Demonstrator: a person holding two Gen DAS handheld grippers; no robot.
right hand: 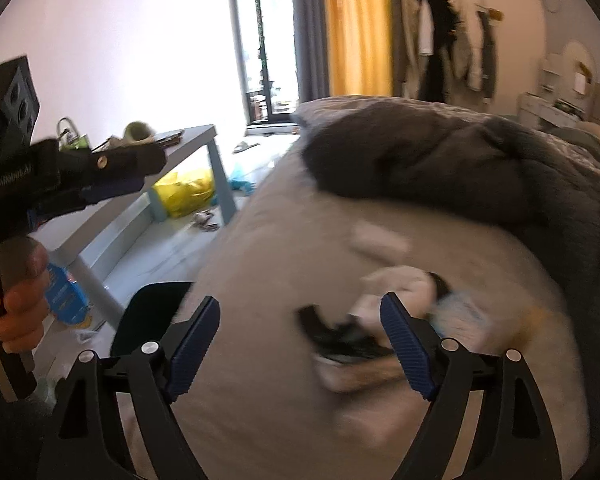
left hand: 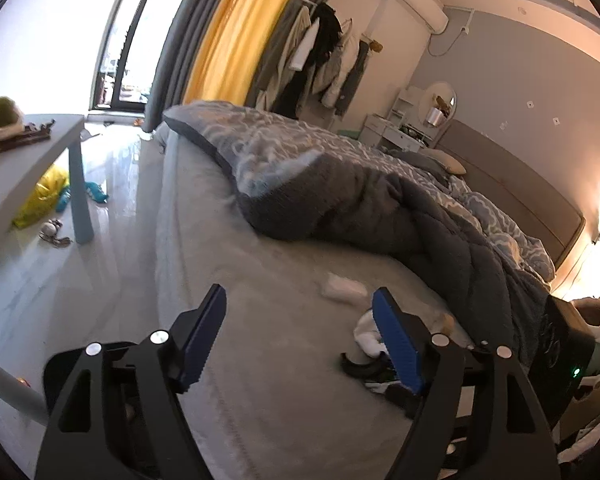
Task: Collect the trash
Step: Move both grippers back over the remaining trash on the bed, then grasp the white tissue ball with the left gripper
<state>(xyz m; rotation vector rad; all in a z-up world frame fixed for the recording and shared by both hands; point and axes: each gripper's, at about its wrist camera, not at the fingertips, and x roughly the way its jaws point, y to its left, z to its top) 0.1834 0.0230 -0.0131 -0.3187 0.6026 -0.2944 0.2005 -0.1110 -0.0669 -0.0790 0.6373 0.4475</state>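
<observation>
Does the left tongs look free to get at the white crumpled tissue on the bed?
Probably yes: the left tongs stand open and empty, and bare sheet lies between them and the tissue, nothing covering it.

Duvet (left hand: pixel 380 200): dark grey, pale wavy pattern. Curtain (left hand: pixel 236 32): yellow. Bed sheet (left hand: pixel 260 320): light grey. Claw pads (left hand: pixel 204 336): blue, ribbed.

one bed (left hand: pixel 260 340), one table (left hand: pixel 28 168), perhaps two tissues (left hand: pixel 342 286)
</observation>
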